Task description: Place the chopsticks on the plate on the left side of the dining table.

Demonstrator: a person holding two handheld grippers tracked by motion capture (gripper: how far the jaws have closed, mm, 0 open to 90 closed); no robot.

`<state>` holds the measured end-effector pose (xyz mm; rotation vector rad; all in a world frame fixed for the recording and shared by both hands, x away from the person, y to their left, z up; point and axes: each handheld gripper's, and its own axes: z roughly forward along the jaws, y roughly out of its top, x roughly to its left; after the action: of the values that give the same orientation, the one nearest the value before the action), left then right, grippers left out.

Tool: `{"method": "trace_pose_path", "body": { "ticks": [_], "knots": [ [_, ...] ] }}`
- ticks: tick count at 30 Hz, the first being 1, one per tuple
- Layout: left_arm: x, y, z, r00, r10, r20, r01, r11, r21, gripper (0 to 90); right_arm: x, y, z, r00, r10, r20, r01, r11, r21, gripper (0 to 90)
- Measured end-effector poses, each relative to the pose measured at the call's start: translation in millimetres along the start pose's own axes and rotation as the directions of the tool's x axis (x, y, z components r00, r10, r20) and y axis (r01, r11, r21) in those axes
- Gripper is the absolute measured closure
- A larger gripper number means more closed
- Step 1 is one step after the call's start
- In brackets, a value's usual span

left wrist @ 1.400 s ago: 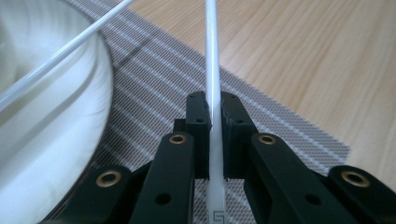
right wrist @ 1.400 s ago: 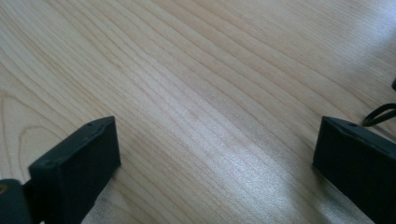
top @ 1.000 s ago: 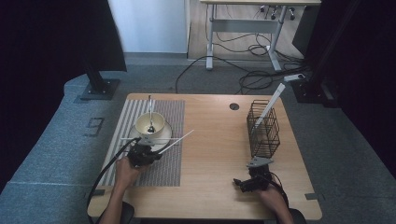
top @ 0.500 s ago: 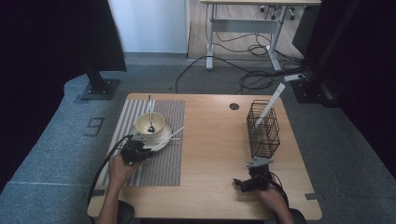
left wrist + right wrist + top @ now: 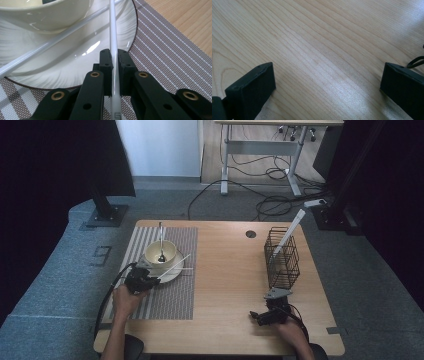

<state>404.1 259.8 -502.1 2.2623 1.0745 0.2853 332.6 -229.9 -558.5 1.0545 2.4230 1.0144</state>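
1. since a second ago the left gripper [image 5: 141,279] has slid left along the striped mat [image 5: 167,285], dragging the white chopstick [image 5: 174,266] with it, so the stick now lies closer over the plate. the right gripper [image 5: 270,315] hasn't budged.
2. left jaws are clamped tight on that chopstick [image 5: 113,50], pinching it near its printed end. holding it that far back leaves the long tip free to swing, my guess is that's the point.
3. a second chopstick [image 5: 53,43] lies loose across the plate [image 5: 75,65], leaning against the foot of the bowl [image 5: 45,15], crossing under the held one.
4. right jaws stand wide apart with nothing between them, parked low over bare table [image 5: 317,50], looks like it's just waiting its turn.
5. containers: the cream bowl [image 5: 160,252] sits on the plate and has a spoon [image 5: 161,242] standing in it, handle sticking out the back. the black wire basket [image 5: 281,257] on the right side holds one long white stick [image 5: 287,232] leaning out of its top. probably where the chopsticks end up.
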Motion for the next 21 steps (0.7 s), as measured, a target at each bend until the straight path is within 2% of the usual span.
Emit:
{"method": "trace_pose_path", "body": {
  "ticks": [10, 13, 16, 21],
  "knots": [
    [7.1, -2.1, -2.2, 0.9996, -0.028, 0.006, 0.028, 0.9995, -0.017, 83.1, 0.1, 0.1, 0.4, 1.0000, 0.001, 0.000, -0.001, 1.000, -0.002, 0.0],
    [8.9, -2.9, -1.5, 0.9991, -0.039, -0.014, 0.039, 0.9991, -0.018, 82.8, 0.1, 0.1, 0.3, 1.0000, 0.001, 0.000, -0.001, 1.000, -0.002, 0.0],
    [11.5, -4.0, -0.1, 0.9987, -0.051, -0.009, 0.051, 0.9985, -0.023, 82.7, 0.0, 0.1, 0.3, 1.0000, 0.000, 0.000, 0.000, 1.000, -0.001, 0.0],
    [12.9, -3.8, 0.7, 0.9986, -0.051, -0.011, 0.051, 0.9984, -0.022, 80.7, 0.0, 0.1, 0.3, 1.0000, 0.001, 0.000, -0.001, 1.000, -0.001, 0.0]
  ]
}}
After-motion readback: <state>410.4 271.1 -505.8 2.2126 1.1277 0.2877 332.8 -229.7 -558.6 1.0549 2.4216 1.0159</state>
